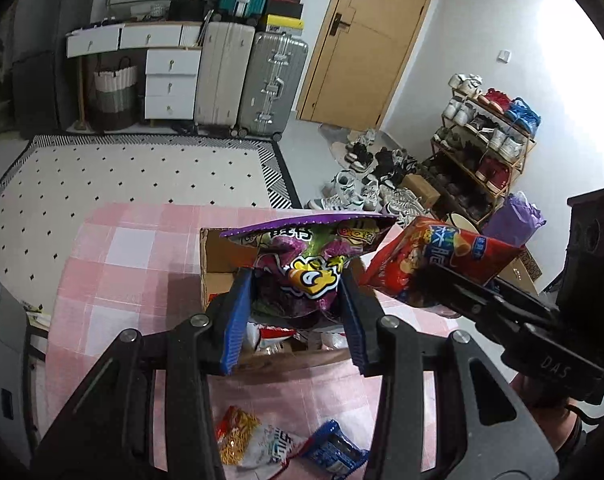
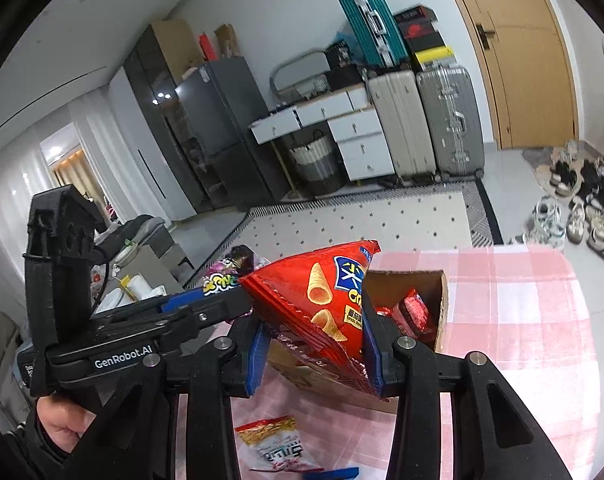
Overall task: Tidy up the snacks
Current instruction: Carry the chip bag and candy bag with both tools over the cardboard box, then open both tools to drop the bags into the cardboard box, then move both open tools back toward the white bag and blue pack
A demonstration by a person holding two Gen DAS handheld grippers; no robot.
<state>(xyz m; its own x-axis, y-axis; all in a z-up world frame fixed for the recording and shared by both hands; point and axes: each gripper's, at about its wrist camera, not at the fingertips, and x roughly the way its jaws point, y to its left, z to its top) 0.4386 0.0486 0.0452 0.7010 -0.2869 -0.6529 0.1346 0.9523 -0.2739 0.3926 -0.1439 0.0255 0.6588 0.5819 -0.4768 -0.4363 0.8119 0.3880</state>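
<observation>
The left gripper [image 1: 297, 300] pinches a crinkled purple snack bag [image 1: 310, 260] above the open brown cardboard box [image 1: 217, 256]. The right gripper [image 2: 316, 344] clamps a red cone-snack bag [image 2: 322, 300]; only its view shows red packets inside (the left shows a blue packet [image 1: 334, 450] on the pink checked tablecloth [image 1: 121, 248]).

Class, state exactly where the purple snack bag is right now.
In the left wrist view, the purple snack bag is clamped in the left gripper, above the cardboard box, left of the red bag.

The purple bag [image 1: 302, 264] hid most of the cardboard box [image 1: 215, 256]; the blue packet [image 1: 334, 450] was cut off.
</observation>
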